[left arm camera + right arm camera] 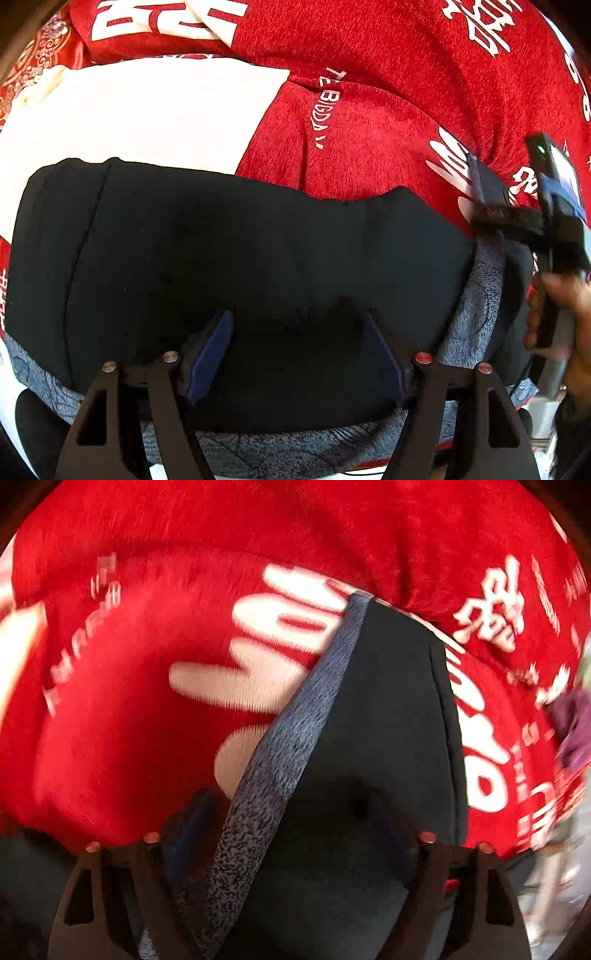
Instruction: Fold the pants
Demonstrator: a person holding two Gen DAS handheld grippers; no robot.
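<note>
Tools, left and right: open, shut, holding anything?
Left tool: open above the black pants, holding nothing.
Right tool: pants edge between its fingers; grip cannot be told, blurred.

White lettering is printed on the red blanket [388, 122]. Just beyond the black pants [240, 266], a short line reads "BIGDAY" [325, 114], running sideways. The larger white characters elsewhere on the blanket are cut off or blurred and cannot be read.
</note>
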